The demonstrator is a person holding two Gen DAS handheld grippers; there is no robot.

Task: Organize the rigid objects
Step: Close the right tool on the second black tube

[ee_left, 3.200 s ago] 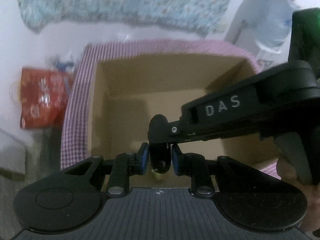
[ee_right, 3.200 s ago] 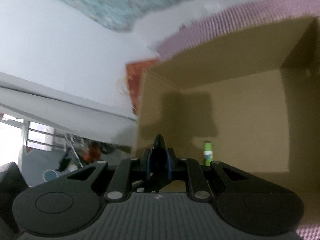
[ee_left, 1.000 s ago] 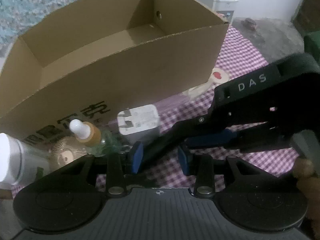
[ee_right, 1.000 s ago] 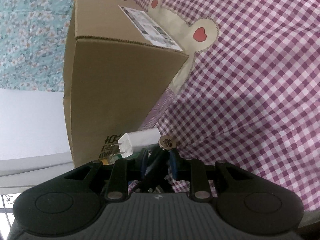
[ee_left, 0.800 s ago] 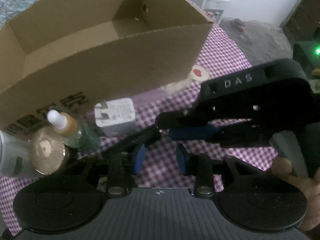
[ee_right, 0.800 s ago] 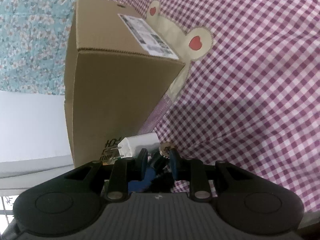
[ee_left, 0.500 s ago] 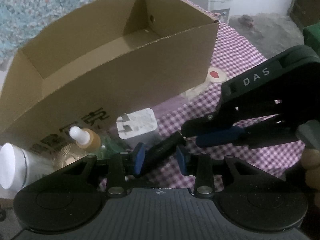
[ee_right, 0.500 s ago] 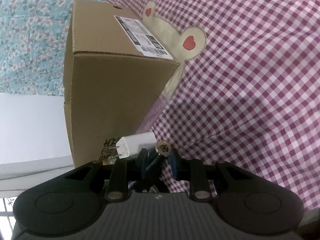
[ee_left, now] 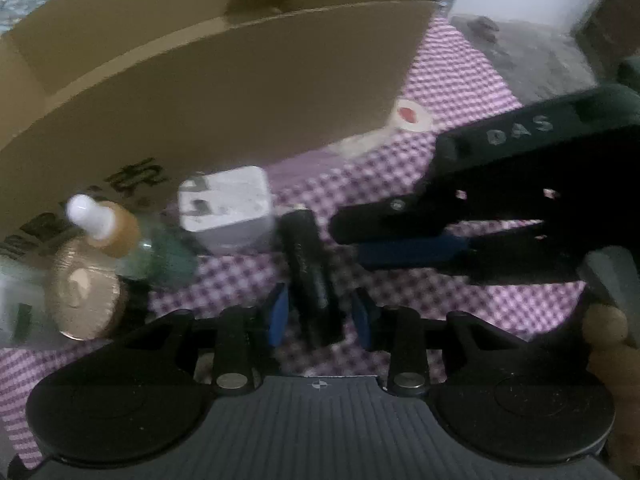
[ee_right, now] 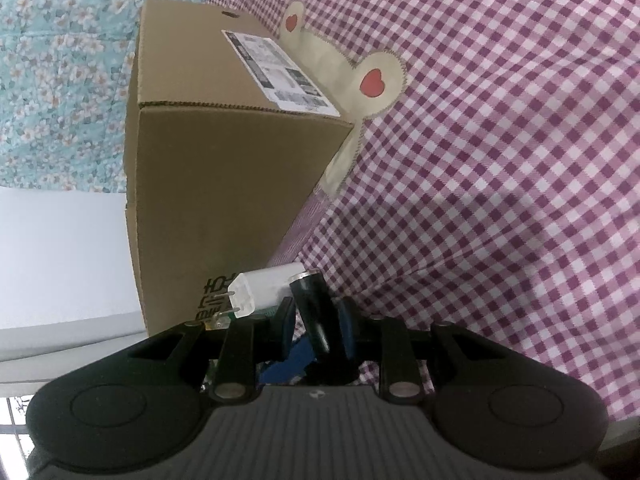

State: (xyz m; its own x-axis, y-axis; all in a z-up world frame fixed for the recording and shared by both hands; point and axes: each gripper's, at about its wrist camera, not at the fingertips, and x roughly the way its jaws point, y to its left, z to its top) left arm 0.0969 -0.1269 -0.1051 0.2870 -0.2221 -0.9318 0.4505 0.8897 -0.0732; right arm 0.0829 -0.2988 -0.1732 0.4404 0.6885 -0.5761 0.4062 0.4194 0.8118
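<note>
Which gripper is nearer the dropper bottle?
Left. The left gripper sits just right of the dropper bottle, its fingers either side of the black tube. The right gripper reaches in from farther right, its tips beyond the tube.

A purple-and-white checked cloth (ee_right: 500, 160) covers the tabletop, a turquoise flowered fabric (ee_right: 60, 60) hangs behind it, and a grey floor (ee_left: 532, 60) lies beyond.
</note>
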